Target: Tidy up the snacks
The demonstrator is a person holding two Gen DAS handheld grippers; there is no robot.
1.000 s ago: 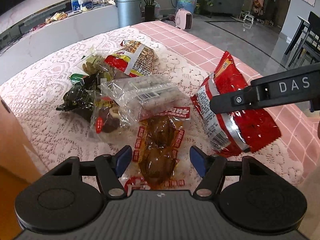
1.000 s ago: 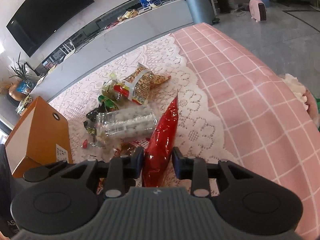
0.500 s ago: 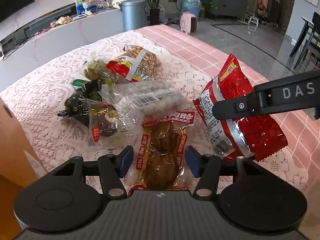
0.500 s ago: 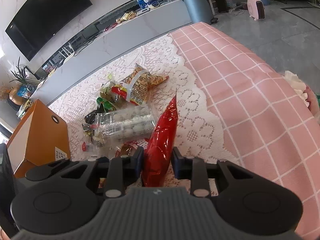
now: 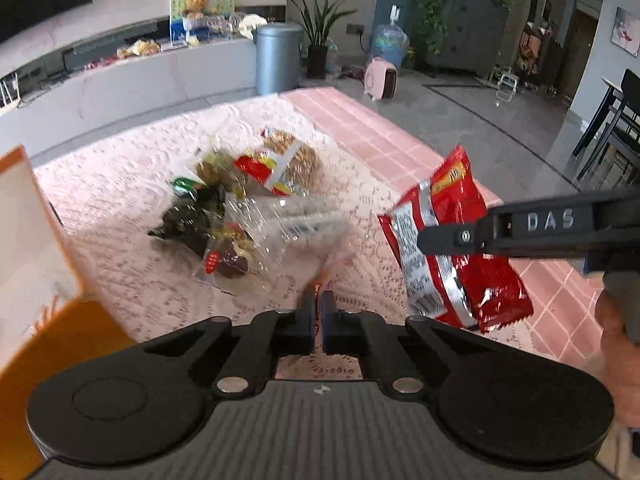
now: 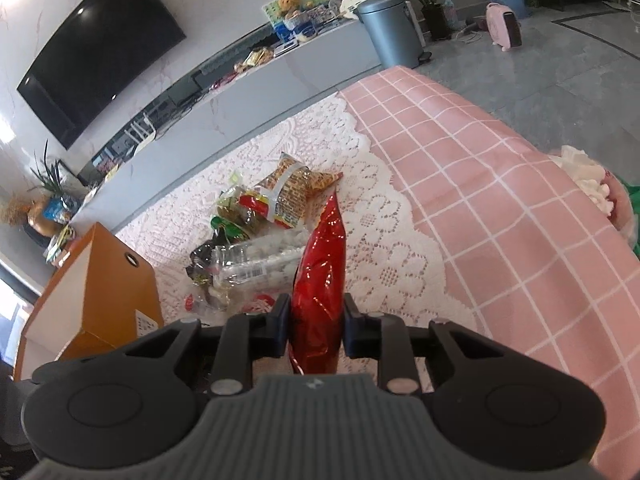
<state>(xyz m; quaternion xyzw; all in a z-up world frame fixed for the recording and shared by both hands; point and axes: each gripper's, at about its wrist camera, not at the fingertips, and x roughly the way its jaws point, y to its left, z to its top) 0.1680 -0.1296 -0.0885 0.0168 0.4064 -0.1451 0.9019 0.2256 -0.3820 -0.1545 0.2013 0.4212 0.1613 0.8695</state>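
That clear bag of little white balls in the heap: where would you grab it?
I'd take the clear bag by its flat crinkled end facing the orange box, coming from above. It lies flat on its side, and that end looks freest, though other packets crowd it.

Home living room, open plan. Evidence: big wall-mounted TV (image 6: 96,52) over a long low media console (image 6: 280,76) cluttered with a teddy bear (image 6: 290,2), boxes and small items. Grey pedal bin (image 6: 390,28) at the console end, potted plant (image 5: 320,32) beside it, water jug (image 5: 390,44) and small pink heater (image 5: 382,82) on a glossy grey tile floor (image 5: 480,120). Dark dining chairs (image 5: 612,128) at right, framed picture (image 5: 626,30) on the wall. Tabletop (image 6: 480,184) wears a pink checked cloth with a lace overlay (image 6: 380,216).
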